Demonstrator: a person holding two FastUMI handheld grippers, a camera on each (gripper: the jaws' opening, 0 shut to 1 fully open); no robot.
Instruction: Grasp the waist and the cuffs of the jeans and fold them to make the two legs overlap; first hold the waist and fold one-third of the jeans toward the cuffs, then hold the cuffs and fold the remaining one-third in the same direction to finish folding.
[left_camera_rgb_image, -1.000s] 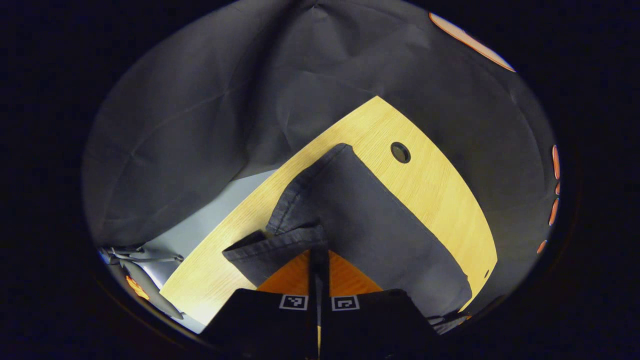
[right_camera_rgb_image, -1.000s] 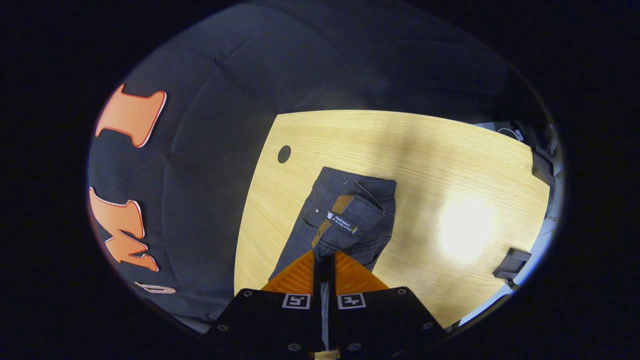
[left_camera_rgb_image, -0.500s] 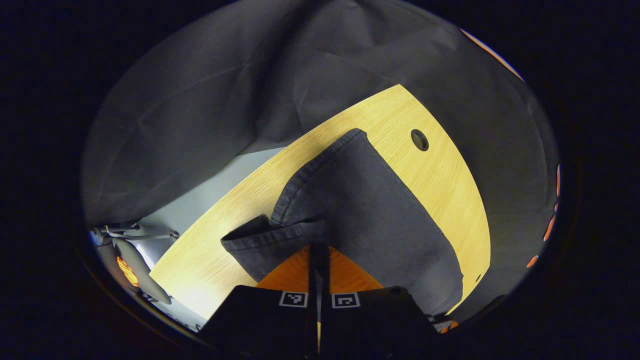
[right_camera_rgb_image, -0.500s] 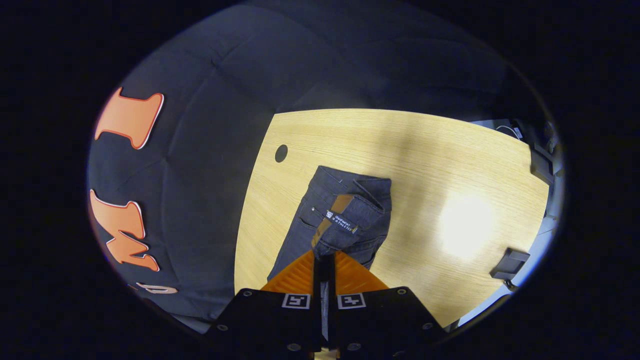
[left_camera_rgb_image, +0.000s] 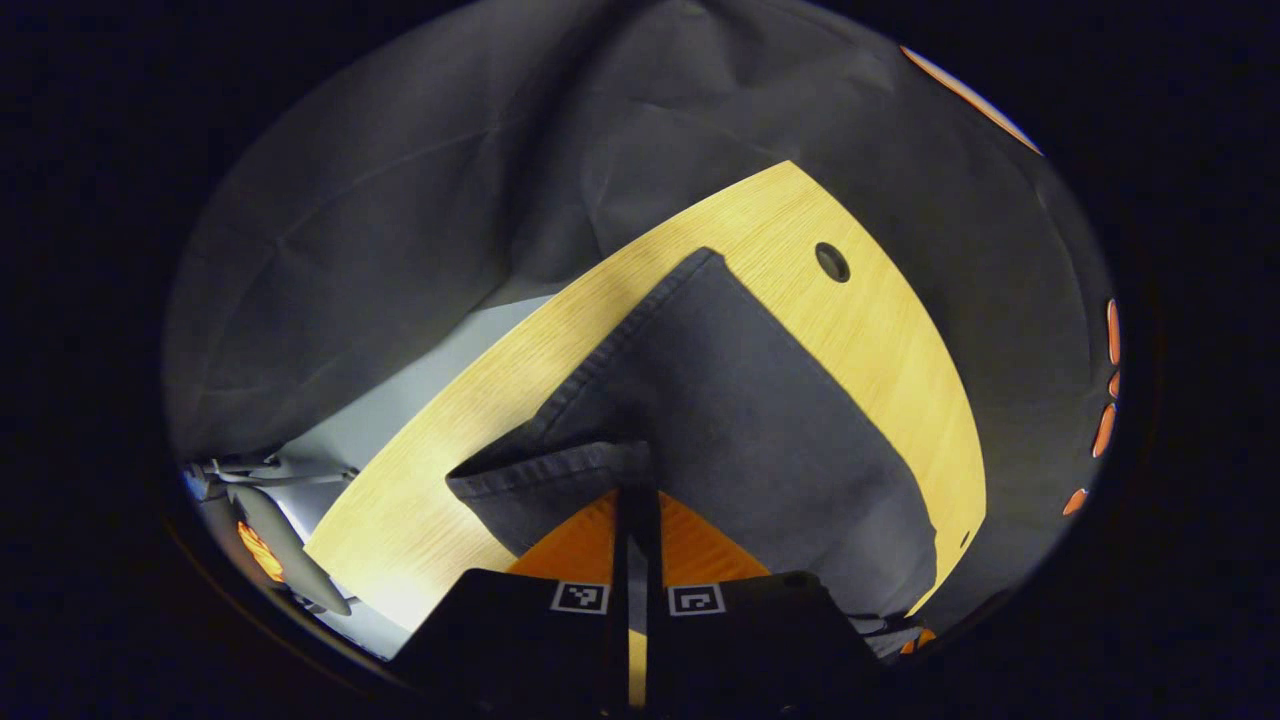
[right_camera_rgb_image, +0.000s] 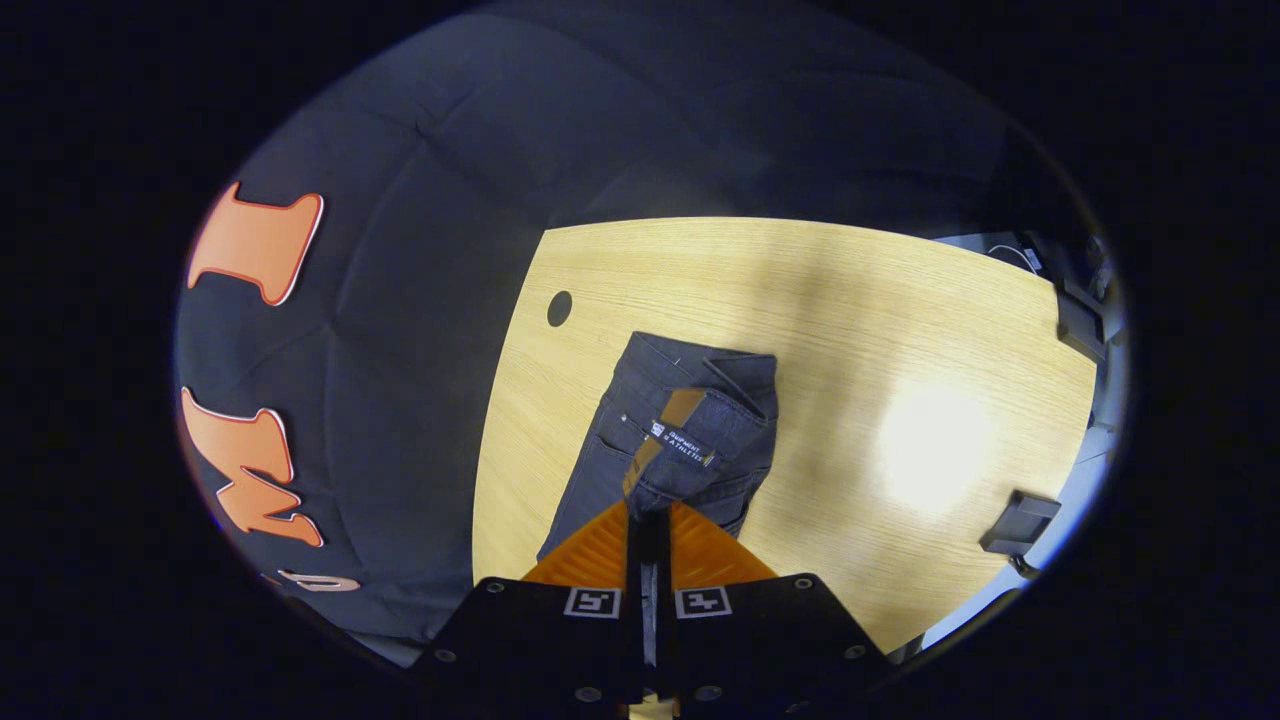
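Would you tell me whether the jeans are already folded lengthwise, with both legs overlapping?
Not fully: the left gripper holds one cuff lifted over the jeans, edges unaligned.

In the left gripper view my left gripper hides the bit of hem it pinches, and the jeans run out of sight behind its body at the bottom. In the right gripper view my right gripper covers the waistband cloth it holds. The dark block at the table edge is too small to tell.
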